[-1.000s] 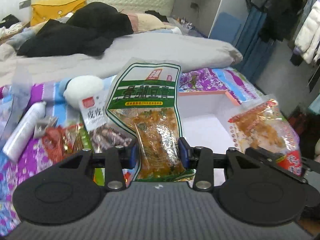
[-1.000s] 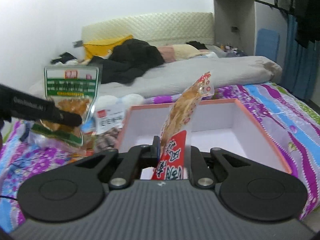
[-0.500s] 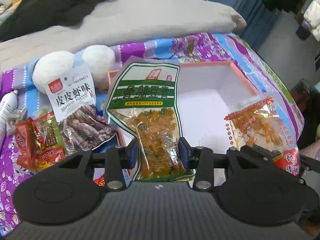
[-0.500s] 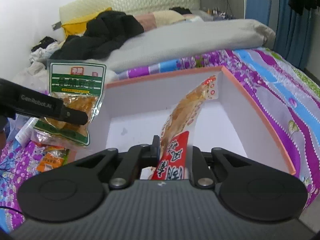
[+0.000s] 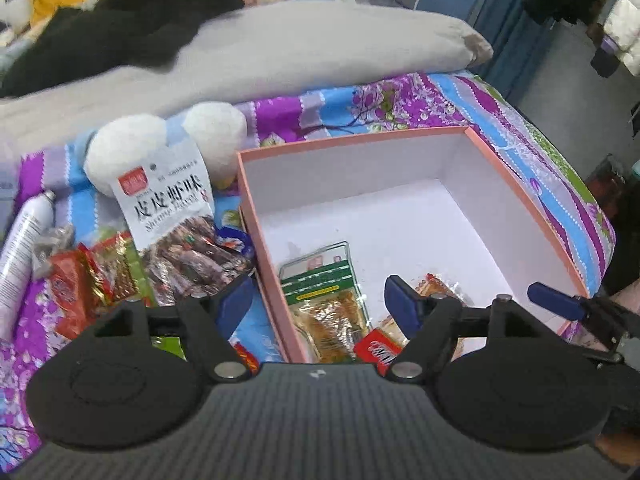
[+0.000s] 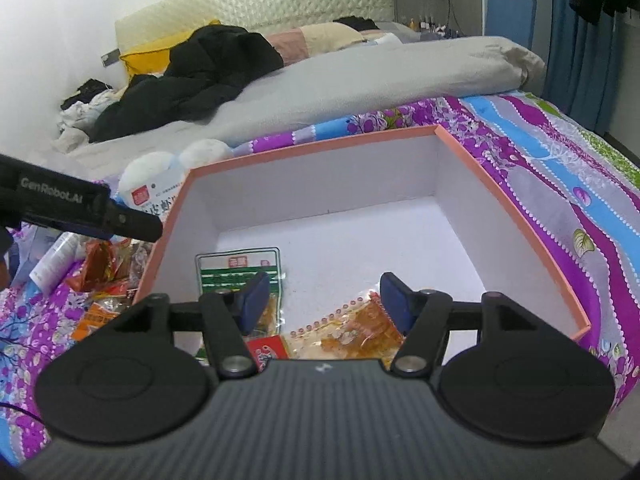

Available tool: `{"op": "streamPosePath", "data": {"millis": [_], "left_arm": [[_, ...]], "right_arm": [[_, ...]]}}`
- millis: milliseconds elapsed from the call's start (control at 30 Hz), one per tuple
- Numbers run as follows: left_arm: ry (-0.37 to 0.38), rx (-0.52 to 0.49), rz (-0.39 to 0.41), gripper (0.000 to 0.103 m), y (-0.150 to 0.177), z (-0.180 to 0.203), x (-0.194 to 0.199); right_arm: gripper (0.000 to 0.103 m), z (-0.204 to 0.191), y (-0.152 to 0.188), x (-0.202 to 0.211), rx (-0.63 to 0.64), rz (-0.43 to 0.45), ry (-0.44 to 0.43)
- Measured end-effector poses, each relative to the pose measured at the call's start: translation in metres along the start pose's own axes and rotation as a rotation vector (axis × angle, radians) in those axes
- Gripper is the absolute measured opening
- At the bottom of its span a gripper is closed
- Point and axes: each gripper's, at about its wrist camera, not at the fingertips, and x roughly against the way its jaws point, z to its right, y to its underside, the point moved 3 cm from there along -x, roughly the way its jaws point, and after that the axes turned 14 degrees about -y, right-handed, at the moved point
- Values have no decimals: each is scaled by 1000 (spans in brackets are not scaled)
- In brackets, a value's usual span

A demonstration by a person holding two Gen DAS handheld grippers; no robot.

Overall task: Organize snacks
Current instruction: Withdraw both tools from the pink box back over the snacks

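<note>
Both my left gripper (image 5: 318, 306) and right gripper (image 6: 324, 300) gape wide, empty; reaching for the shrimp bag (image 5: 172, 216), I could snag the box (image 5: 256, 240) wall.

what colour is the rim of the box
Salmon pink rim on the box, white inside; clearest in the right wrist view.

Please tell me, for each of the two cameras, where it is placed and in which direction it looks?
Left wrist: sits on the left gripper, looks forward and down at the box's near left corner; own open fingers and a right gripper fingertip show.
Right wrist: sits on the right gripper, looks down into the box; own open fingers and the left gripper's finger show.
Shared: green packet, orange packet, shrimp snack bag.
</note>
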Motion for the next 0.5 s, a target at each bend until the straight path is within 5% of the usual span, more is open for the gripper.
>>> {"op": "streamPosePath", "data": {"millis": [500], "left_arm": [[-59, -23, 221, 77, 53, -33, 88]], "right_arm": [[64, -69, 15, 53, 46, 170, -94]]}}
